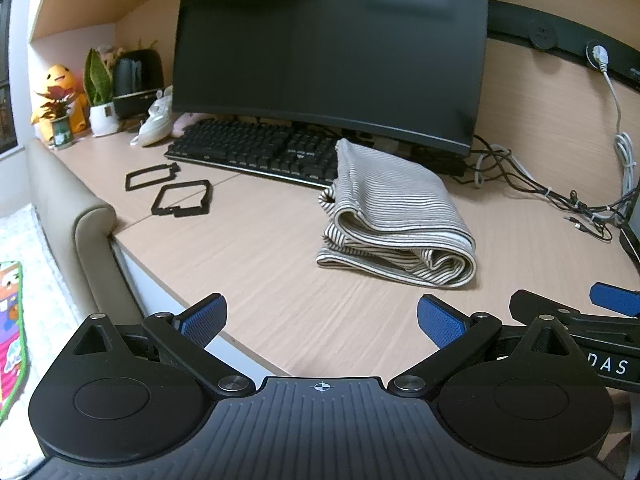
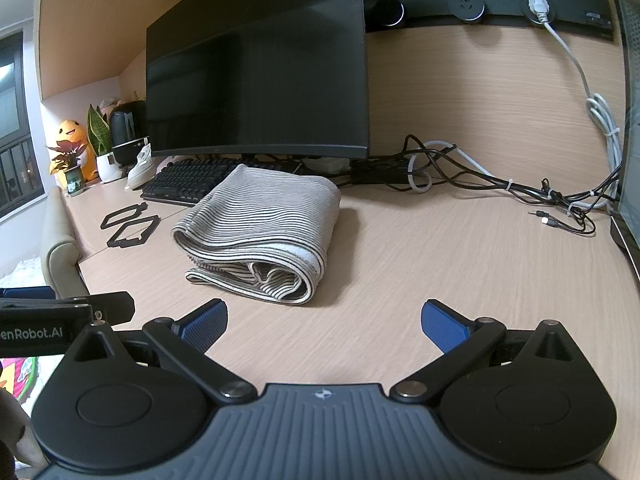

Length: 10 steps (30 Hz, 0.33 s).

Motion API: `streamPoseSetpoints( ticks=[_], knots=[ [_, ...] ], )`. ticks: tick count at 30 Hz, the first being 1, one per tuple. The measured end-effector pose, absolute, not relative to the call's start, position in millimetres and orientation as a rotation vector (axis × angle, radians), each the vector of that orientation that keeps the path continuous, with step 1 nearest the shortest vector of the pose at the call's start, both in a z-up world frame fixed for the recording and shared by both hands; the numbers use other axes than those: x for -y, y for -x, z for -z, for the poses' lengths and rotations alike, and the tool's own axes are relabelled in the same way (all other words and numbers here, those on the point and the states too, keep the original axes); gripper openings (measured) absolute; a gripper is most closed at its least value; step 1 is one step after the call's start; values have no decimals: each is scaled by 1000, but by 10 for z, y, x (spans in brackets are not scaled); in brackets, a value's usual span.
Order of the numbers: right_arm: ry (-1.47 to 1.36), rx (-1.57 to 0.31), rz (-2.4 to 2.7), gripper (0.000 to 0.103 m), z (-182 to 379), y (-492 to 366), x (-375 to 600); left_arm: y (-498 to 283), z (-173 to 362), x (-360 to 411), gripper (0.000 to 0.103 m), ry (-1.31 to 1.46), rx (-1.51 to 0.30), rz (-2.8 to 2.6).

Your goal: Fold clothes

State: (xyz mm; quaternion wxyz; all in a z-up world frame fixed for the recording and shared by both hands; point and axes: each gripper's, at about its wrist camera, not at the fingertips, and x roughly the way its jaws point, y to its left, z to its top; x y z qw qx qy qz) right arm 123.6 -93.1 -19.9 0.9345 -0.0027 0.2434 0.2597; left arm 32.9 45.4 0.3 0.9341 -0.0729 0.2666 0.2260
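The striped garment (image 1: pixel 396 216) lies folded into a thick, layered bundle on the tabletop (image 1: pixel 260 272), at about 12 o'clock from the left hand-held gripper (image 1: pixel 320 322) and slightly toward 11 o'clock from the right hand-held gripper (image 2: pixel 324 326). Both grippers hover near the front edge with their blue pads spread wide, holding nothing and well clear of the cloth.

The fold looks largely done, so the step in hand is probably a last tidy or a withdrawal. To finish it well, I would bring the pads in low and level at the rolled front edge, pinch all the layers together and not just the top sheet, and press the bulging right end flat without dragging the bundle toward the keyboard (image 1: pixel 256 152), which the far edge of the cloth touches or overlaps.

The left wrist view shows the open left side of the bundle, where the inner layers curl loosely, and catches the other gripper's blue pad at 3 o'clock. The right wrist view shows instead the rounded right end and the smooth top face, plus the tangle of cables (image 2: pixel 500 188) at 1 o'clock and the wall sockets above, which are mostly cut off in the left one. Two black frames (image 2: pixel 128 224) lie at 10 o'clock in both.
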Motion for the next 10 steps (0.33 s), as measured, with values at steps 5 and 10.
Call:
streamPoseSetpoints(
  ticks=[5, 10],
  knots=[
    [2, -498, -533, 103, 201, -1234, 920, -319, 7, -495, 103, 171, -548, -460],
    [1, -512, -517, 103, 223, -1273, 860, -395, 59, -605, 103, 187, -556, -430]
  ],
)
